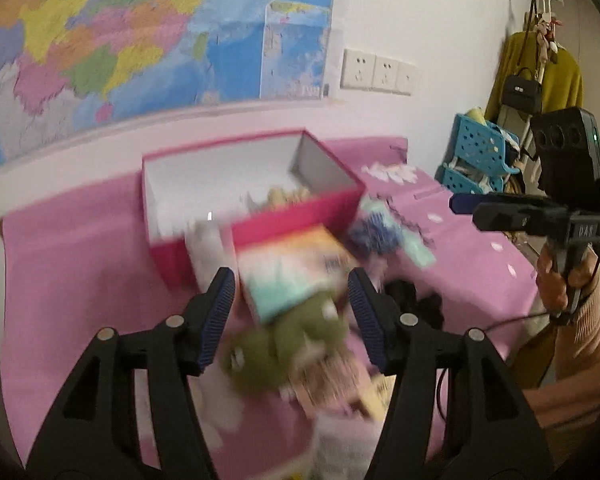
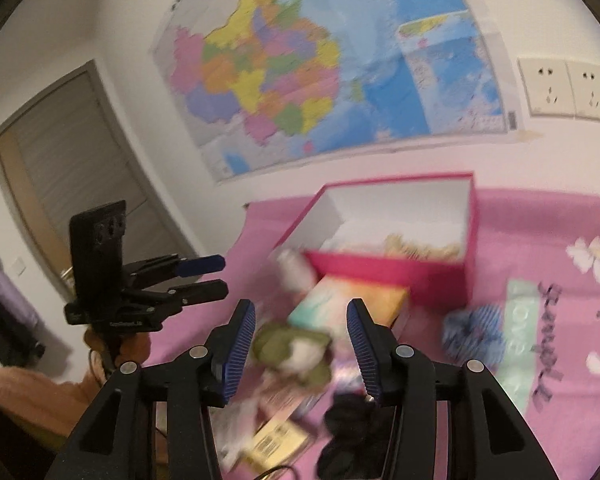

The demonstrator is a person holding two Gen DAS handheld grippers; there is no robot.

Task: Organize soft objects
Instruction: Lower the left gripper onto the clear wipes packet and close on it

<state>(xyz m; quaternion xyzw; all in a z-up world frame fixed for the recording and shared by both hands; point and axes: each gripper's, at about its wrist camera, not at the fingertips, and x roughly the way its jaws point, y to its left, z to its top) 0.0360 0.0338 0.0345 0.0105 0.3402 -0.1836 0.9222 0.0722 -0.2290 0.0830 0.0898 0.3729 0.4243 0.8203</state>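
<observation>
Blurring green plush toy (image 1: 284, 344), pink box (image 1: 332, 204) contents – indistinct, motion-smeared

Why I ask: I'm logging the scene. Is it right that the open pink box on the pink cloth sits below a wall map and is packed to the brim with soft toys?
Not quite. The pink box is mostly empty; the right wrist view shows only some tan material low inside. It does sit on the pink cloth below the wall map.

Black plastic grippers (image 1: 291, 316), ribbed blue pads (image 2: 240, 354), silver pivot screws; peach knit sleeve (image 1: 588, 336).
</observation>
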